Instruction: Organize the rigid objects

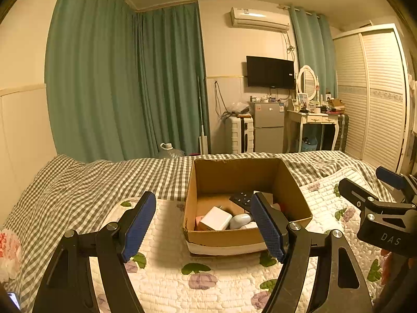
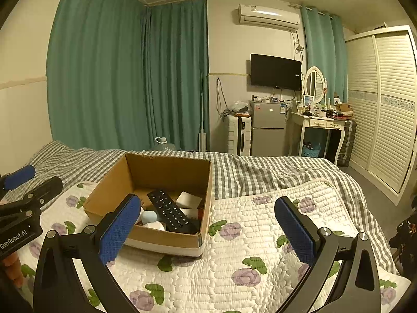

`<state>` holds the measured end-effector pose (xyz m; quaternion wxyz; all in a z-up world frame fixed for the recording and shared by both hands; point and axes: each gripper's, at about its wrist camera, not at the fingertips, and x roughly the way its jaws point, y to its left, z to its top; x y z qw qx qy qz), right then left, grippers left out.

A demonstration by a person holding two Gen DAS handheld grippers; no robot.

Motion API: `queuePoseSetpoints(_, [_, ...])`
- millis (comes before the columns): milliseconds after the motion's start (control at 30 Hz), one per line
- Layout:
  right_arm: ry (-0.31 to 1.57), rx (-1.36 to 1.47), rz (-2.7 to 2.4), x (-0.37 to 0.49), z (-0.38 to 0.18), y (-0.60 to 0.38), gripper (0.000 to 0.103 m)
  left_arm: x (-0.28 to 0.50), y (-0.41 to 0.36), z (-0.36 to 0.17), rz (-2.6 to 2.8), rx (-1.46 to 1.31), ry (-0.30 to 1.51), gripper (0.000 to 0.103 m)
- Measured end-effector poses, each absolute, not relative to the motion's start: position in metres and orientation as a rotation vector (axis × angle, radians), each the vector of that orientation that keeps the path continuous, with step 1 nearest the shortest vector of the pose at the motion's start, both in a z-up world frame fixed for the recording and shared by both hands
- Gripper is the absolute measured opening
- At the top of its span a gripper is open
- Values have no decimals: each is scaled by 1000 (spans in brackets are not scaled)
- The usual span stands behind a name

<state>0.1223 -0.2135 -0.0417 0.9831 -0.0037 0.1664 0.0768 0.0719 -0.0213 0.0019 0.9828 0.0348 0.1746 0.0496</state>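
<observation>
An open cardboard box [image 1: 208, 174] [image 2: 166, 167] stands on the floral quilt of the bed. Inside lie a black remote control [image 2: 169, 212] [image 1: 241, 198], a white charger block [image 1: 215, 218], a pale blue rounded item [image 1: 239, 220] [image 2: 149, 216] and a white square item [image 2: 188, 199]. My left gripper [image 1: 203, 230] is open and empty, held above the quilt just before the box's near wall. My right gripper [image 2: 208, 228] is open and empty, to the right of the box and a little nearer. Each gripper shows at the edge of the other's view.
The bed has a floral quilt [image 2: 260, 247] over a grey checked sheet [image 1: 86, 182]. A white and red plastic bag [image 1: 9, 250] lies at the bed's left edge. Beyond the bed stand a suitcase, a small fridge [image 1: 268, 127], a dressing table and a louvred wardrobe [image 2: 385, 104].
</observation>
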Motion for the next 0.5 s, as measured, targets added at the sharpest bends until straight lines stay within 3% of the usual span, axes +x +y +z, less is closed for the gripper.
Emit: queuePoseSetpoints(500, [354, -5, 143, 125, -46, -213, 103, 75, -21, 0, 95, 67, 374, 78])
